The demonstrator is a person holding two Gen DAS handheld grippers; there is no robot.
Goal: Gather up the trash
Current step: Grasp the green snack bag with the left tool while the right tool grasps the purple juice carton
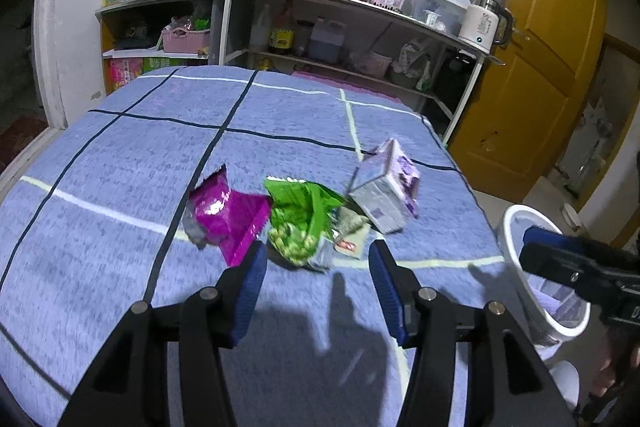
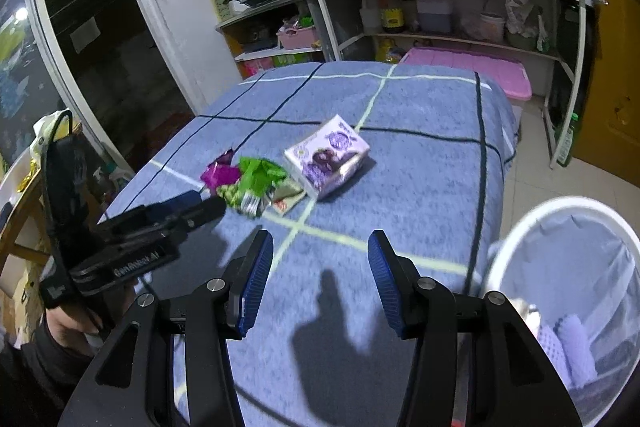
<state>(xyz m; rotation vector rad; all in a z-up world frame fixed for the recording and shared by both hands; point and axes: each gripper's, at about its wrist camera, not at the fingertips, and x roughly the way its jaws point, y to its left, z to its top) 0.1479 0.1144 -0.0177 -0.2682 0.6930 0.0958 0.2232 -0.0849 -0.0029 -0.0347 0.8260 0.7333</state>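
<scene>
both grippers, left gripper and right gripper, hang with jaws apart and nothing between them, over a blue table of trash.

largest to smallest: a white-walled kitchen room with 1 long metal shelf unit and 1 yellow wooden door; the table, covered in a fuzzy blue cloth crossed by dark and pale lines; 1 round white-rimmed bin with translucent walls, just beside the table's right edge; then 4 bits of trash in a loose cluster mid-table: 1 boxy purple-and-white carton, 1 crinkled green wrapper, 1 shiny magenta foil wrapper, 1 small flat sachet. each gripper has 2 ribbed blue pads on black arms.
</scene>
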